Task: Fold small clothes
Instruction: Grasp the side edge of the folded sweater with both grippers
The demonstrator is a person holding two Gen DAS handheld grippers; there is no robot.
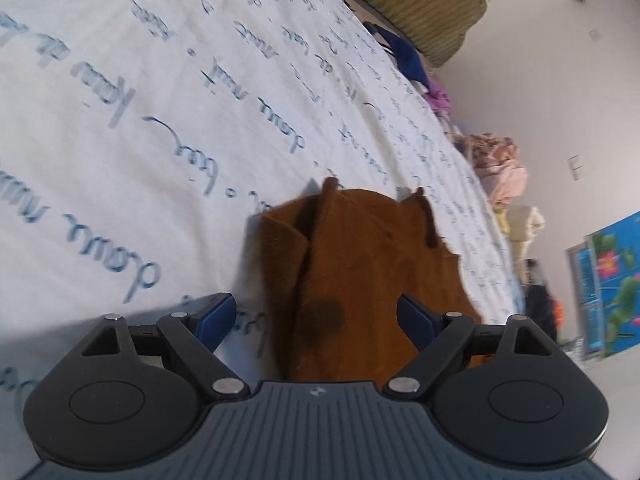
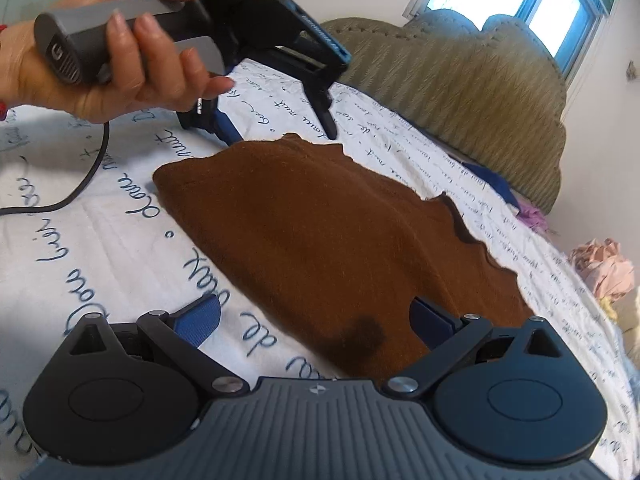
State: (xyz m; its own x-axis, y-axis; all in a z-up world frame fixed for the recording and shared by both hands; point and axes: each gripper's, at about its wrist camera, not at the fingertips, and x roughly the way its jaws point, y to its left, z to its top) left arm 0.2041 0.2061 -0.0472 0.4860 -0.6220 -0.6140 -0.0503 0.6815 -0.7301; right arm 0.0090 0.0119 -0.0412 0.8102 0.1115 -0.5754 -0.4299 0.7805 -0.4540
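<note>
Right wrist view shows our brown cloth (image 2: 320, 240) lying on the printed bedsheet (image 2: 100, 232), apparently doubled over already: its left edge reads as a soft rounded fold, while the far right edge is wavy and loose. Our right gripper (image 2: 316, 320) hangs over the near end with jaws spread wide, nothing pinched; one pad sits over the sheet, the other over the cloth. At the far end our left gripper (image 2: 276, 128), carried in a hand (image 2: 120, 52), also stands open just beside the cloth's far corner.

Left wrist view gives the cloth from its other end, with a flap lying along the left side and two small corners sticking up.

We judge one fold done and a second one about to start, both grippers having yet to take hold. A heap of pink clothes (image 2: 604, 264) at the bed's right edge looks unfolded, so much remains.
</note>
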